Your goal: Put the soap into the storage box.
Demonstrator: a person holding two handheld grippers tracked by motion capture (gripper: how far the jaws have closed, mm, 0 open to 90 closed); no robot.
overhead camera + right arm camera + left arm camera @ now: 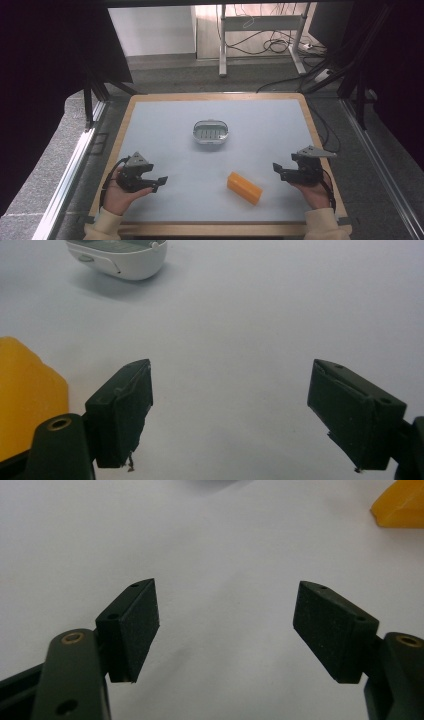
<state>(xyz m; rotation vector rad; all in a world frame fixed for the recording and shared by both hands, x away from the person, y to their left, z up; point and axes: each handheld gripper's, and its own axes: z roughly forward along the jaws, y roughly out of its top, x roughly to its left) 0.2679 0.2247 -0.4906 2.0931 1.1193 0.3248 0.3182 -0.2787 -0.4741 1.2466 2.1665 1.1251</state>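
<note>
An orange bar of soap (244, 188) lies flat on the pale table (165, 125), toward the front and right of centre. A white oval soap dish (211, 132) with a grey ribbed inside sits at the table's middle. My left gripper (161, 182) rests at the front left, pointing right, open with nothing between its jaws. My right gripper (276, 170) is at the front right, pointing left toward the soap, open and holding nothing. In the left gripper view the soap (400, 505) is at the top right. In the right gripper view the soap (25, 395) lies left of the jaws and the dish (120, 255) is at the top.
The table has a wooden rim (320, 145) on all sides. Beyond its far edge stand a desk frame (260, 30) and loose cables (270, 47) on the floor. Dark curtains hang at both sides.
</note>
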